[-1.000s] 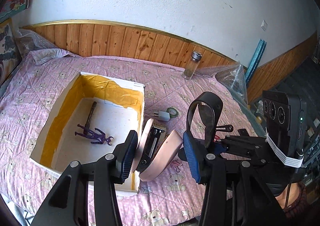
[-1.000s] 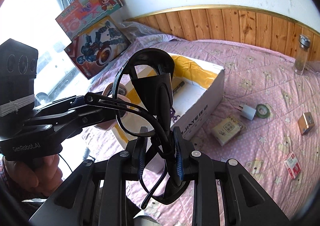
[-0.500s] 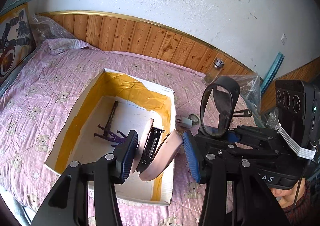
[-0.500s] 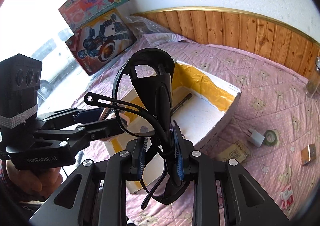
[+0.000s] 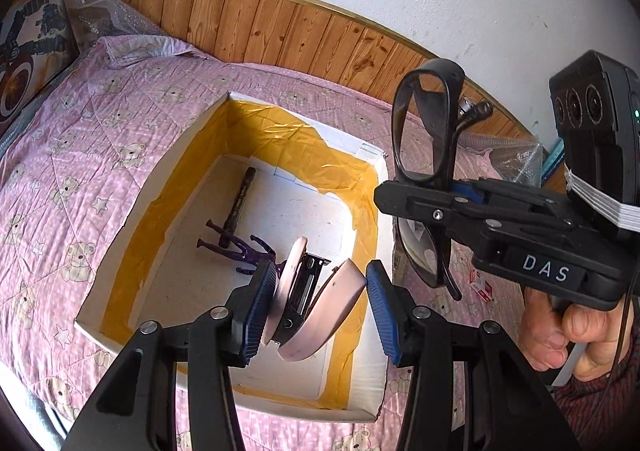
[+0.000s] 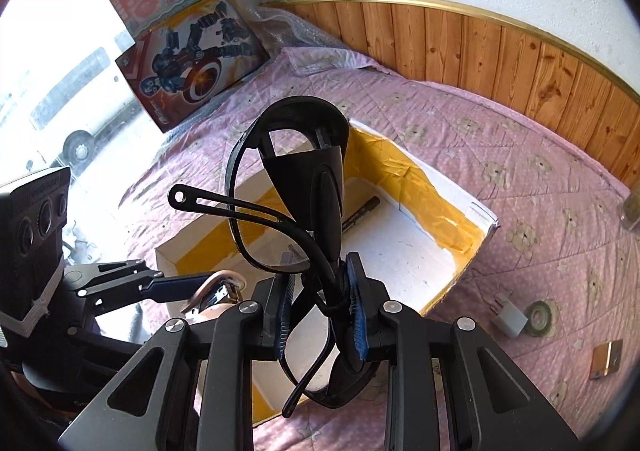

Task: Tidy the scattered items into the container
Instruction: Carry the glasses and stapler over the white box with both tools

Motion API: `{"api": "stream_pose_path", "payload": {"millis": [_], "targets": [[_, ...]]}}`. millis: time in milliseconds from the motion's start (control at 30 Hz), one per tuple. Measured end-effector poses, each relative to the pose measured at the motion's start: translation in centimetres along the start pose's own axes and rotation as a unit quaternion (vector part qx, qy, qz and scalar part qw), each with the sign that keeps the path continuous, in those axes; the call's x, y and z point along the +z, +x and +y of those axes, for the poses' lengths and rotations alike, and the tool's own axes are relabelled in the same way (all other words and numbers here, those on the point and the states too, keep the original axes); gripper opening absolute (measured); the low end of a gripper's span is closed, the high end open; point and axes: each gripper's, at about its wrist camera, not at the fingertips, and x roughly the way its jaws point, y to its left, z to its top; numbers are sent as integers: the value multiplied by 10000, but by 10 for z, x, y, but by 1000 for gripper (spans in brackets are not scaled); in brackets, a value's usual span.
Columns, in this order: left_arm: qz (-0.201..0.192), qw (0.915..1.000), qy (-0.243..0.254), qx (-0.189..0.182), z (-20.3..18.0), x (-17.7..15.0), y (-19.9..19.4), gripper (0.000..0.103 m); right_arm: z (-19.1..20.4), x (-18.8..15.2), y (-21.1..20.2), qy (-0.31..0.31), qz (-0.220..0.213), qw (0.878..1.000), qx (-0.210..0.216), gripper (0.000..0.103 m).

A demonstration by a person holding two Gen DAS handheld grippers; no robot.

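Observation:
A white cardboard box (image 5: 344, 139) lined with yellow tape lies open on the pink bedspread. Inside it are a dark pen (image 5: 240, 203) and a purple figure (image 5: 244, 247). My left gripper (image 5: 320, 307) hangs over the box's near right part, shut on a pink stapler (image 5: 312, 299) that gapes open. My right gripper (image 6: 320, 315) is shut on black glasses (image 6: 320, 187), which stand upright above the box's right wall (image 6: 472, 251). The left wrist view shows those glasses (image 5: 448, 71) and the right gripper (image 5: 400, 197) at the box's right edge, with a hand on its handle.
Right of the box on the bedspread lie a white plug (image 6: 510, 317), a tape roll (image 6: 540, 315) and a small brown box (image 6: 606, 357). A small red-white pack (image 5: 480, 287) lies near the box. Toy boxes (image 6: 192, 51) lean at the bed's far left, before a wooden wall panel (image 6: 520, 51).
Both grippers have moved left over the box. The stapler now hangs above the box floor, and the glasses have come to the box's right wall. Both grips are unchanged.

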Motion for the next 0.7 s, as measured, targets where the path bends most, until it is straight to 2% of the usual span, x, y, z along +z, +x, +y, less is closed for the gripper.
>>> {"api": "stream_pose_path", "payload": {"millis": [400,700], "targets": [[511,9986,-35,152,6,-6,40,48,-16,11,47,-306,547,9979,-178,27],[863,9956,148,324,0,-15,67,48,-15,25,74,-764,973,9920,-260,27]]}}
